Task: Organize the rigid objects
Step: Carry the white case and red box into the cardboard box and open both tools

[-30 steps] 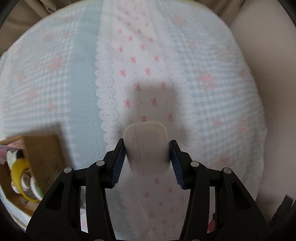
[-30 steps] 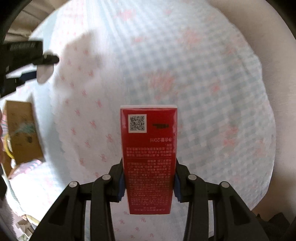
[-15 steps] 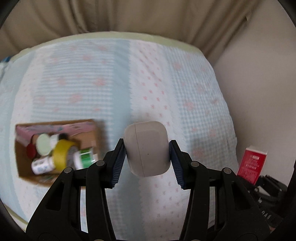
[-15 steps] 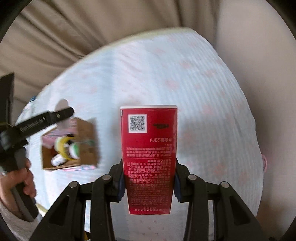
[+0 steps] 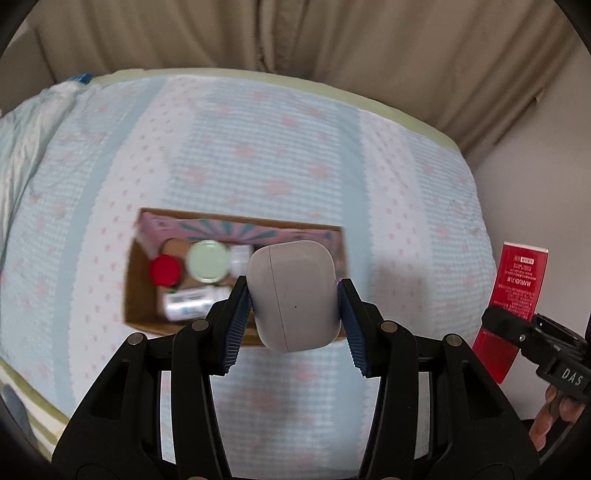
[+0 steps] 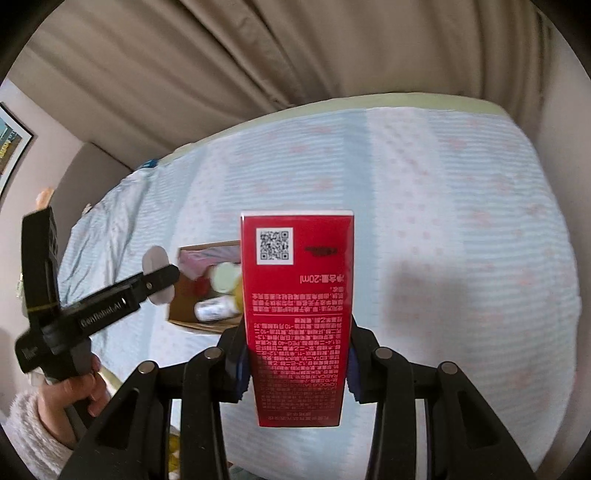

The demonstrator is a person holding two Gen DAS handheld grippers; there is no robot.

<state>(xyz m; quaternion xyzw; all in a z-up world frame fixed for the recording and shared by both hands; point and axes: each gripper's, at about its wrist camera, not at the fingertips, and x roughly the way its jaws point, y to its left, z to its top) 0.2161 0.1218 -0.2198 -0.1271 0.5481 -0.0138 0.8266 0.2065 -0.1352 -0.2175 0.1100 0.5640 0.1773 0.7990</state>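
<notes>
Left claw (image 5: 293, 306) clamped on white earbud case (image 5: 293, 295), right claw (image 6: 295, 363) on red carton (image 6: 297, 314); lower each over cardboard box (image 5: 142, 295) on bed (image 5: 258, 147), release gently

Home bedroom, by the look of it. Bed with pale blue and white gingham bedspread printed with pink bows (image 5: 258, 155) — pale green mattress edge (image 6: 406, 103) showing. Beige pleated curtains (image 5: 295, 33) behind. Framed picture (image 6: 11, 147) on plain wall. Open cardboard box of small household bottles (image 5: 140, 295) on the bedspread.
</notes>
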